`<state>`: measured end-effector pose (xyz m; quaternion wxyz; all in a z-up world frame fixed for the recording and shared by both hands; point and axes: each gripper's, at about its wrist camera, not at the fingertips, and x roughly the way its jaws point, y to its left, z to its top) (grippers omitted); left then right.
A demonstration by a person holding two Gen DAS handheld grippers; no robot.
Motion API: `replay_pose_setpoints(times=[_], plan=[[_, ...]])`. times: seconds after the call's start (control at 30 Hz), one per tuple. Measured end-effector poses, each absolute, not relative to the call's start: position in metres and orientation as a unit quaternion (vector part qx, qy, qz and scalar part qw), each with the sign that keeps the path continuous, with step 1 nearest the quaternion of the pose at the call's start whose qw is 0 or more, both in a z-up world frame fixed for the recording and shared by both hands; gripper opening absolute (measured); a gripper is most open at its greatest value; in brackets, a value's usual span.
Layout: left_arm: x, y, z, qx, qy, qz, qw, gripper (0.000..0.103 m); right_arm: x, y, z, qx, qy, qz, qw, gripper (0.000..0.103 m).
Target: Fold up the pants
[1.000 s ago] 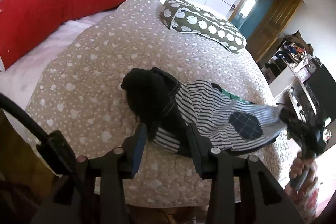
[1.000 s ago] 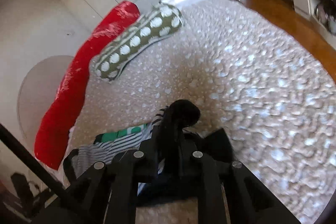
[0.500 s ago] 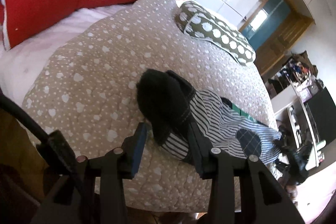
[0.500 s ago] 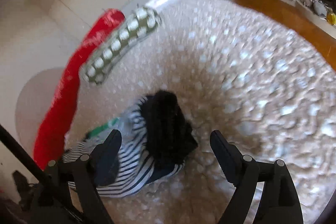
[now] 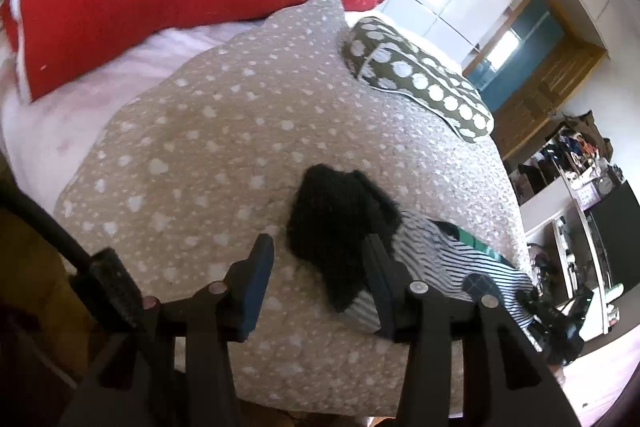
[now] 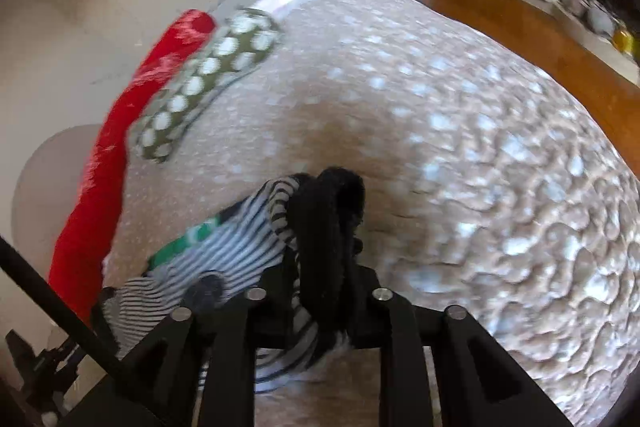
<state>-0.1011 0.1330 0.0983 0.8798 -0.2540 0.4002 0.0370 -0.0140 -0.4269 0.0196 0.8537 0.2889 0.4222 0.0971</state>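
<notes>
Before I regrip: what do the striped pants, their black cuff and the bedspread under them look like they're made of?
Striped pants: thin, soft knit, probably cotton jersey, matte; it drapes and bunches loosely. Black cuff: fuzzy, fleece-like or plush, with fibres standing out along its edge; the right gripper is shut on it. Bedspread: quilted matte cotton-like fabric, puckered by stitching, printed with white shapes.

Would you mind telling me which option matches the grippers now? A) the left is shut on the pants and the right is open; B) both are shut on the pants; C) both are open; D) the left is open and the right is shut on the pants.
D: the left gripper has its jaws spread apart, while the right gripper has its jaws closed on the black fleece of the pants.
</notes>
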Motion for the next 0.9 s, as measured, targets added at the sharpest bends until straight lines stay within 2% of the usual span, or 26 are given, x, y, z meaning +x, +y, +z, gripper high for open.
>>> replay_pose_setpoints(times=[0.23, 0.3, 0.4, 0.47, 0.5, 0.53, 0.57, 0.67, 0.9], plan=[[-0.060, 0.083, 0.113, -0.185, 0.384, 0.000, 0.905, 0.050, -0.028, -0.434, 0.024, 0.274, 0.412, 0.060, 0.867, 0.052], [-0.045, 0.079, 0.100, -0.179, 0.405, 0.010, 0.897, 0.050, -0.033, -0.438, 0.028, 0.273, 0.407, 0.053, 0.870, 0.052], [-0.032, 0.084, 0.069, -0.156, 0.453, 0.064, 0.876, 0.041, -0.043, -0.447, 0.035, 0.276, 0.396, 0.035, 0.875, 0.054], [-0.036, 0.092, 0.051, -0.153, 0.468, 0.090, 0.866, 0.041, -0.051, -0.457, 0.039, 0.279, 0.388, 0.021, 0.878, 0.056], [-0.040, 0.097, 0.045, -0.152, 0.469, 0.099, 0.864, 0.045, -0.054, -0.460, 0.041, 0.280, 0.384, 0.013, 0.880, 0.057], [-0.046, 0.106, 0.036, -0.164, 0.472, 0.101, 0.861, 0.056, -0.057, -0.465, 0.042, 0.279, 0.381, 0.005, 0.881, 0.059], [-0.049, 0.113, 0.030, -0.182, 0.473, 0.094, 0.857, 0.059, -0.060, -0.468, 0.043, 0.279, 0.378, -0.003, 0.883, 0.059], [-0.064, 0.133, 0.021, -0.235, 0.454, 0.056, 0.858, 0.061, -0.065, -0.477, 0.042, 0.280, 0.377, -0.020, 0.883, 0.059], [-0.085, 0.138, 0.033, -0.237, 0.435, 0.049, 0.867, 0.061, -0.067, -0.478, 0.032, 0.294, 0.391, -0.028, 0.872, 0.060]])
